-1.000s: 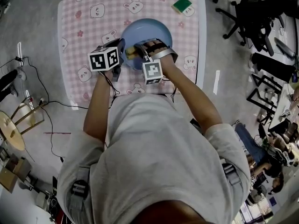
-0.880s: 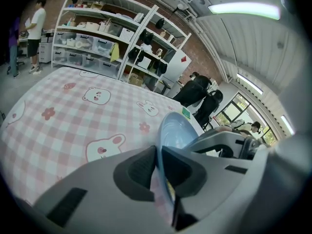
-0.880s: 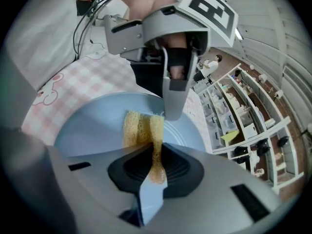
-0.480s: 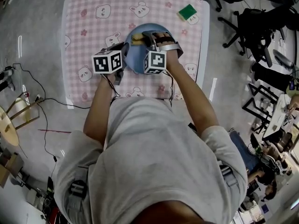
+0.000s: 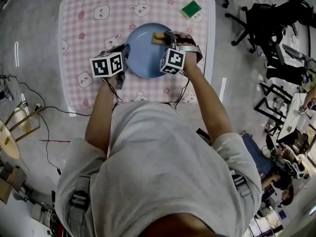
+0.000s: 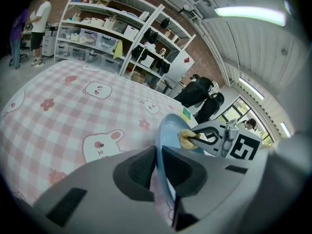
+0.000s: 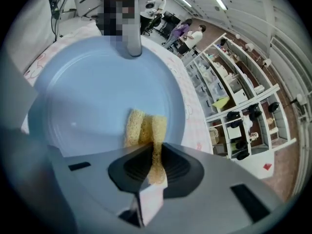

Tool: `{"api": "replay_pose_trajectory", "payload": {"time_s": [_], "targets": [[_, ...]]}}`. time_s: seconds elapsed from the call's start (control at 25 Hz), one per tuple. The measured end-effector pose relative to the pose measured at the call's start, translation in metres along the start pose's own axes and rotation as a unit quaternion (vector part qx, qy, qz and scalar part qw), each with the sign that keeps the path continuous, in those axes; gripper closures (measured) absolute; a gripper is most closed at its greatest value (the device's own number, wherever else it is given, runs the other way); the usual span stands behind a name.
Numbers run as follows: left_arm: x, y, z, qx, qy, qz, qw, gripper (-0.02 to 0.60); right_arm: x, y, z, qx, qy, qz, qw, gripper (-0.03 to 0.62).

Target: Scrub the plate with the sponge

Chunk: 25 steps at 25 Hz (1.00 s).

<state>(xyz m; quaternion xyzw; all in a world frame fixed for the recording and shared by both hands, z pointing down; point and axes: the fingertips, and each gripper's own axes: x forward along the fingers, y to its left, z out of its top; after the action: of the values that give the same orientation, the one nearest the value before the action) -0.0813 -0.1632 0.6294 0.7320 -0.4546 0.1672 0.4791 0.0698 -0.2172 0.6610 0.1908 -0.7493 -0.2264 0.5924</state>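
Workshop space: grey floor, open shelving (image 6: 97,33) stacked with bins along a wall, office chairs (image 5: 269,19) off the bench's right side, cables (image 5: 34,107) on the floor to its left. People stand in the background by the shelves.

Bench (image 5: 84,23): covered in a pink checked cloth with bear and flower prints.

Plate (image 5: 140,51): pale blue, round, about mid-bench and slightly toward the right edge. Can't tell if it's flat on the cloth or lifted a bit.

Left claw (image 5: 124,56): at the plate's left rim. In the left gripper view the jaws are closed down to a thin slit with the plate's (image 6: 168,128) edge pinched between them, so it's clamped on the rim. The right gripper view shows the same claw (image 7: 132,48) gripping the rim on the plate's (image 7: 92,96) far side.

Right claw (image 5: 165,37): over the plate's far right part. Jaws nearly together, clamped on the sponge (image 7: 144,128), which is squeezed thin between the pads and bulges out ahead of them.

Sponge (image 5: 158,37): yellow, porous. Its free end presses on the plate's inner face near the far right rim. Also seen from the left gripper view (image 6: 186,139), against the plate.

Green pad (image 5: 191,7): small and square, lying alone near the bench's far right corner, well apart from the plate.
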Motion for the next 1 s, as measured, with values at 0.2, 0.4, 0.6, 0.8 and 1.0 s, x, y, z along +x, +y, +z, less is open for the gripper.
{"api": "replay_pose_trajectory", "payload": {"time_s": [0.2, 0.4, 0.6, 0.8, 1.0], "targets": [[0.0, 0.0, -0.003, 0.005, 0.002, -0.001, 1.0, 0.534, -0.015, 0.025, -0.011, 0.0, 0.007, 0.026, 1.0, 0.54], [0.002, 0.0, -0.003, 0.009, 0.004, 0.002, 0.9999, 0.537, -0.036, 0.06, -0.012, 0.007, -0.005, 0.062, 0.998, 0.54], [0.005, -0.001, -0.002, 0.014, 0.004, 0.001, 0.9999, 0.535, -0.052, 0.09, 0.008, 0.001, -0.024, 0.086, 0.996, 0.54], [0.009, -0.003, 0.0, 0.014, 0.004, 0.003, 0.9999, 0.537, -0.056, 0.1, 0.031, -0.019, -0.041, 0.099, 0.994, 0.54], [0.008, -0.008, 0.001, 0.009, 0.003, 0.001, 1.0, 0.535, -0.062, 0.103, 0.052, -0.02, -0.06, 0.113, 0.992, 0.54]]}}
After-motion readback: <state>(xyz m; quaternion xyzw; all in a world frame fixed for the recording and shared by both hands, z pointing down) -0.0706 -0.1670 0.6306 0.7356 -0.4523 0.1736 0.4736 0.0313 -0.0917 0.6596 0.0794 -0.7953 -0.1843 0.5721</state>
